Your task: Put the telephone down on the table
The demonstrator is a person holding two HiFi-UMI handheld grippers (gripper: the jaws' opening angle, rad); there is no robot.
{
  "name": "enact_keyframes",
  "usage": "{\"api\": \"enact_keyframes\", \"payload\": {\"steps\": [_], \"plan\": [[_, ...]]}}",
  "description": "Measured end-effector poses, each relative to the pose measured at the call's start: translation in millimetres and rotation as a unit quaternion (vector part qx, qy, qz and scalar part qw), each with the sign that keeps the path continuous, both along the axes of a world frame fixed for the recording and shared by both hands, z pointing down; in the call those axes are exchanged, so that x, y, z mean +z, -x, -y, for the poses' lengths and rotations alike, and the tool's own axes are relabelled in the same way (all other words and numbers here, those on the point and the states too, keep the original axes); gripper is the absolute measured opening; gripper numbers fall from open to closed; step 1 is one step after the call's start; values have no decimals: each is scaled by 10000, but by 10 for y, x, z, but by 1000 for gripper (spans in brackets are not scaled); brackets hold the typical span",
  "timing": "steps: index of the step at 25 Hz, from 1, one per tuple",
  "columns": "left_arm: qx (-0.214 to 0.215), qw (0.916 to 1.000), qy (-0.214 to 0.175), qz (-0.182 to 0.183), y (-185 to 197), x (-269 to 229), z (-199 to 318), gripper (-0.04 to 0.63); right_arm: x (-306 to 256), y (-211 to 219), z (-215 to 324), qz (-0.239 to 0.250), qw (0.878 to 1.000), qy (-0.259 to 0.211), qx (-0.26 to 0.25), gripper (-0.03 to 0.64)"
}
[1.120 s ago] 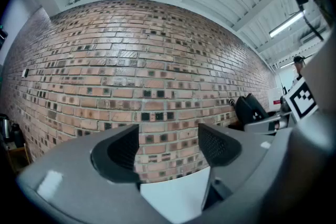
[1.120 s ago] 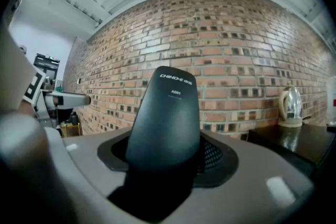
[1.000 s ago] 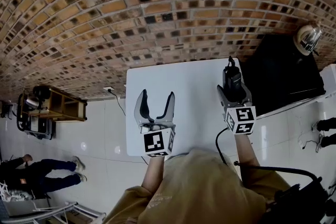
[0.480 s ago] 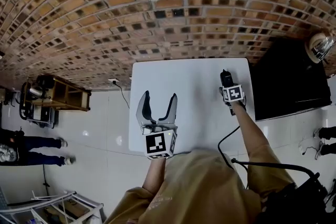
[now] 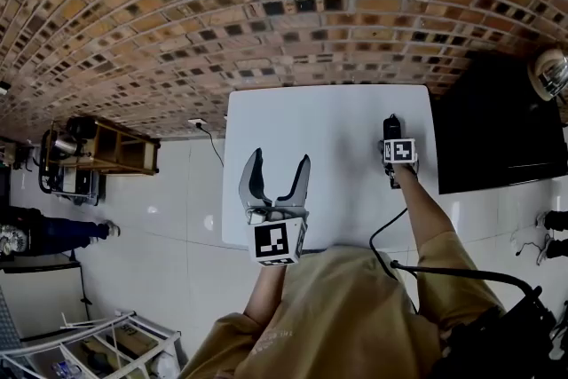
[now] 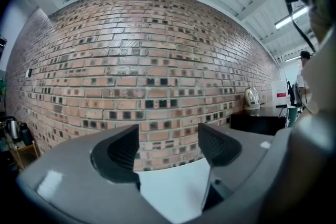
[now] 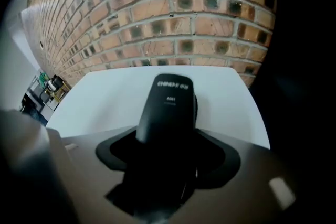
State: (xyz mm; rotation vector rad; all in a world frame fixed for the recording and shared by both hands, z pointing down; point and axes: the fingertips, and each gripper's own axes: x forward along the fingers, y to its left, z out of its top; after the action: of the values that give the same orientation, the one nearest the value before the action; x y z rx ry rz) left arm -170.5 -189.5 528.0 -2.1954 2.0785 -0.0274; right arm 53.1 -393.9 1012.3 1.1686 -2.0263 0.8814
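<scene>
A black telephone handset is clamped in my right gripper over the right side of the white table. In the right gripper view the handset juts forward from between the jaws of that gripper, its tip low over the tabletop. Whether it touches the table I cannot tell. My left gripper is held over the table's near edge, open and empty. In the left gripper view its jaws frame only the table and the brick wall.
A black cabinet stands against the table's right side, with a metal kettle on it. A brick wall runs behind the table. A wooden cart stands on the tiled floor at left. A cable hangs by the right arm.
My right gripper has reached forward and down over the table with the handset in it. The left gripper has stayed open in about the same place.
</scene>
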Motion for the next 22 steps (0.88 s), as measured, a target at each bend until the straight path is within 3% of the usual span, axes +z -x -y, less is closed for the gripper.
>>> {"api": "enact_keyframes", "payload": {"steps": [3, 6, 8, 11, 15, 17, 19, 22], "plan": [[113, 9999, -35, -11, -82, -14, 1, 350, -190, -5, 56, 215, 9989, -409, -28, 366], [191, 9998, -39, -59, -137, -49, -17, 350, -842, -26, 59, 408, 9933, -1082, -77, 379], [251, 9995, -149, -84, -186, -132, -25, 350, -1435, -54, 31, 602, 9829, -1738, -114, 380], [304, 9992, -258, -94, -229, -246, -61, 350, -2646, -59, -201, 966, 9488, -2995, -279, 380], [301, 9987, -381, -142, -199, -368, -136, 350, -4337, -94, -851, 1592, 8740, -4580, -319, 364], [299, 9984, -436, -180, -180, -425, -174, 350, -4907, -137, -1189, 1609, 8418, -5144, -295, 362], [300, 9981, -491, -214, -169, -475, -224, 350, -5170, -164, -1458, 1271, 8241, -5514, -280, 359], [306, 9980, -521, -203, -176, -495, -280, 350, -5239, -166, -1730, 1064, 8167, -5666, -255, 359]]}}
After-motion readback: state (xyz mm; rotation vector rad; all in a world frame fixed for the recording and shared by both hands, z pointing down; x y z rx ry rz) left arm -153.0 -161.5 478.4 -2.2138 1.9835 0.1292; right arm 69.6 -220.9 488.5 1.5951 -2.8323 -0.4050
